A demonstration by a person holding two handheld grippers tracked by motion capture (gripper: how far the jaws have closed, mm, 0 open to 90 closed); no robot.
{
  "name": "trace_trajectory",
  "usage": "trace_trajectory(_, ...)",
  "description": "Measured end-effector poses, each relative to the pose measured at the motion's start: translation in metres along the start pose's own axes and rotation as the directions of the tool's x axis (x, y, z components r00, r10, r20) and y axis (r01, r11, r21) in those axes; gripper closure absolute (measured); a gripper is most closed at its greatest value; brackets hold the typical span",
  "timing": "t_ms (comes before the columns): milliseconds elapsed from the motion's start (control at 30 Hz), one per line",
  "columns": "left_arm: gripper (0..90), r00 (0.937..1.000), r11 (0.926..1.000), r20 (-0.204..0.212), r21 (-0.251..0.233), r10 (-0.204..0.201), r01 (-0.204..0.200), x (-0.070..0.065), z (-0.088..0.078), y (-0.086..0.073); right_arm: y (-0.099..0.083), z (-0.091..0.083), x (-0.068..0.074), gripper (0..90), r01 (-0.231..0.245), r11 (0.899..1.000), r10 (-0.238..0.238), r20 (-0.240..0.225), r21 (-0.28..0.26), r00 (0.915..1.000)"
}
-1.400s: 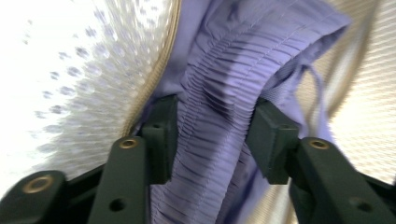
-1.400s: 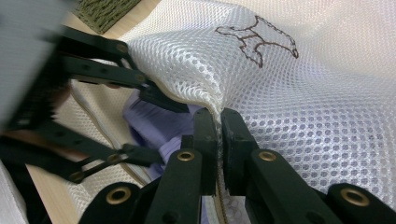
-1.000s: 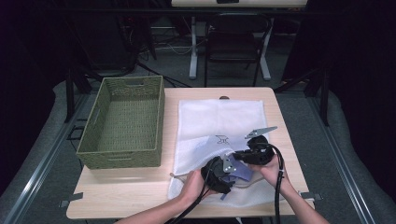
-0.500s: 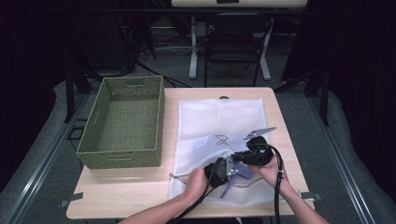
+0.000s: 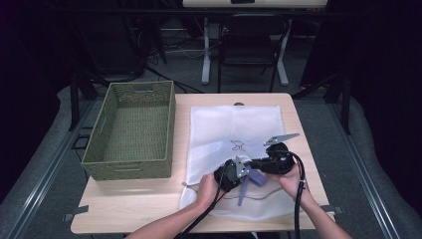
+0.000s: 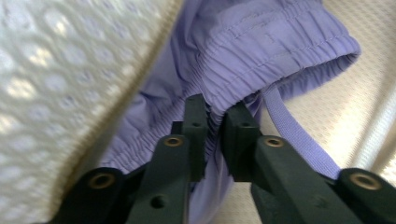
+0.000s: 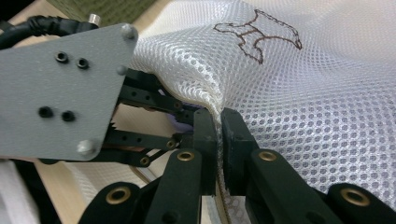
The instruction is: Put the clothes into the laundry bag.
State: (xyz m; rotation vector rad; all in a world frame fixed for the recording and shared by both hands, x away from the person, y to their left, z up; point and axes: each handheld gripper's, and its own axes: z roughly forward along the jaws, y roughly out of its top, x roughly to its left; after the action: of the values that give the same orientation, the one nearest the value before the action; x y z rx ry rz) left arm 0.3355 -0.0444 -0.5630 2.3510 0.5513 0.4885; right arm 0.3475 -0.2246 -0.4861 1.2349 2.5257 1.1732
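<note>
Surface (image 5: 149, 204) first: wood top, with the basket (image 5: 130, 130) well off to the left of both our hand-held grippers and nothing visible inside it. Not in play yet.

Mesh bag (image 5: 234, 130): white, flat on the surface, long axis running away from us; it stretches forward from both tools, with its near end under them. There's a small dark animal outline (image 7: 258, 31) stitched ahead of the right tool.

Shorts (image 6: 261, 51): lilac, elastic waistband, sitting at the bag's near end between the two tools. A drawcord (image 6: 299, 140) trails off toward us from the waistband. From the high view, a lilac strip (image 5: 245, 185) hangs out just below the left tool.

Left hand-held gripper (image 6: 213, 122): jaws nearly closed, gathered waistband pinched between them. Mesh wall lies along its left side.

Right hand-held gripper (image 7: 219, 133): jaws closed down on a fold of the mesh, lifting it into a ridge. The left tool's grey plate (image 7: 56, 88) sits just to its left, close in.

Our read: right is holding the bag mouth up while left carries the shorts. What matters is that the bag interior lies straight ahead of the left tool, along the bag's long axis. So left is the nearer hand for feeding, and right just needs to keep the mouth lifted. Risk: drawcord snagging at the bag edge.
</note>
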Motion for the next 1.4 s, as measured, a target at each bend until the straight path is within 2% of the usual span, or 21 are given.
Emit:
trace_trajectory(200,68.3,0.9989,0.9998,0.045,-0.016,-0.010,0.011,0.001,-0.010,-0.001,-0.002,0.002,-0.002,86.4,-0.001,1.000,0.001,0.014,0.012,0.9999)
trace_trajectory(267,60.2,0.9982,0.9997,0.056,-0.008,-0.021,0.022,0.000,-0.014,-0.001,-0.002,0.002,-0.002,86.3,0.004,1.000,-0.004,0.010,0.010,0.9999)
trace_trajectory(333,50.1,0.9956,0.9993,0.086,-0.004,-0.037,0.038,-0.003,-0.018,-0.001,-0.002,0.003,-0.001,86.3,0.002,1.000,-0.003,0.016,0.016,0.9999)
trace_trajectory(400,45.2,0.9940,0.9992,0.102,-0.004,-0.040,0.041,-0.005,-0.020,-0.001,-0.002,0.003,-0.001,86.3,0.004,1.000,-0.005,0.017,0.017,0.9998)
trace_trajectory(567,39.4,0.9954,0.9993,0.090,0.020,-0.033,0.031,-0.009,-0.014,0.002,-0.002,0.004,-0.001,86.3,0.002,1.000,-0.003,0.014,0.021,0.9999)
trace_trajectory(633,41.0,0.9960,0.9989,0.083,0.037,-0.032,0.029,-0.009,-0.008,0.001,-0.003,0.004,-0.001,86.3,0.003,1.000,-0.003,0.012,0.023,0.9999)
trace_trajectory(733,44.9,0.9962,0.9994,0.083,0.024,-0.027,0.025,-0.008,0.000,-0.003,-0.003,0.005,-0.001,86.2,0.001,1.000,-0.002,0.006,0.028,1.0000)
trace_trajectory(833,53.5,0.9980,0.9997,0.063,0.024,-0.003,0.001,-0.007,0.003,-0.004,-0.003,0.004,0.000,86.2,0.003,1.000,-0.003,0.008,0.024,1.0000)
trace_trajectory(900,62.3,0.9985,0.9997,0.055,0.026,-0.004,0.002,-0.005,0.006,-0.005,-0.001,0.005,0.000,86.2,0.001,1.000,-0.001,0.002,0.024,1.0000)
trace_trajectory(1033,74.7,0.9991,0.9984,0.029,0.046,0.032,-0.033,-0.006,0.007,-0.005,0.000,0.006,0.000,86.2,0.003,1.000,-0.003,0.006,0.028,1.0000)
trace_trajectory(1133,82.4,0.9993,0.9989,0.035,0.044,0.014,-0.015,-0.004,0.008,-0.006,-0.001,0.006,-0.001,86.2,-0.004,1.000,0.004,0.004,0.031,1.0000)
trace_trajectory(1167,83.8,0.9993,0.9986,0.026,0.046,0.027,-0.028,-0.005,0.009,-0.006,-0.002,0.007,-0.001,86.3,-0.004,0.999,0.004,0.005,0.034,1.0000)
trace_trajectory(1233,85.7,0.9994,0.9984,0.026,0.051,0.022,-0.023,-0.005,0.008,-0.003,-0.001,0.006,0.000,86.3,0.001,0.999,-0.002,0.011,0.033,0.9999)
trace_trajectory(1333,86.2,0.9998,0.9995,-0.014,0.027,0.014,-0.014,-0.003,0.005,0.000,0.000,0.004,0.001,86.3,0.004,1.000,-0.004,0.012,0.028,0.9999)
trace_trajectory(1400,86.5,0.9989,0.9997,-0.044,-0.019,-0.017,0.016,0.001,0.000,0.003,0.001,0.002,0.001,86.3,0.004,1.000,-0.004,0.012,0.011,0.9999)
